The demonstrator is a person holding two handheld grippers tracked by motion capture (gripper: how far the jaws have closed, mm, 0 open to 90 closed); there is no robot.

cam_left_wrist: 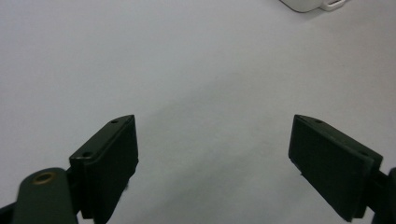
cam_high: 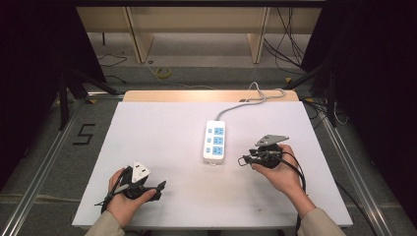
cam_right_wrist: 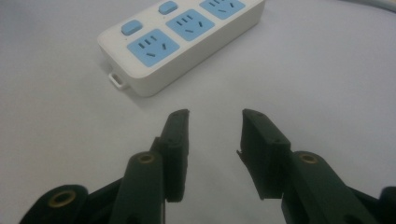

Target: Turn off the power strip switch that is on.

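Two empty grippers rest near a power strip on a white tabletop.

The power strip (cam_high: 215,142) lies toward the tabletop's (cam_high: 162,132) middle, cord trailing over the far edge. The right gripper (cam_right_wrist: 215,119), jaws partly apart, points at its near end, seemingly readied; the left gripper (cam_left_wrist: 215,140), jaws wide, sits near the front-left corner.

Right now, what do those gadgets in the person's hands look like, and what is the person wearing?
Both are black handheld tools with two flat black jaws. The left gripper carries a white three-cornered plate on top; the right gripper carries a grey one. Brass-coloured rivets show at the jaw joints. A black cable trails from each. The sleeves are beige.
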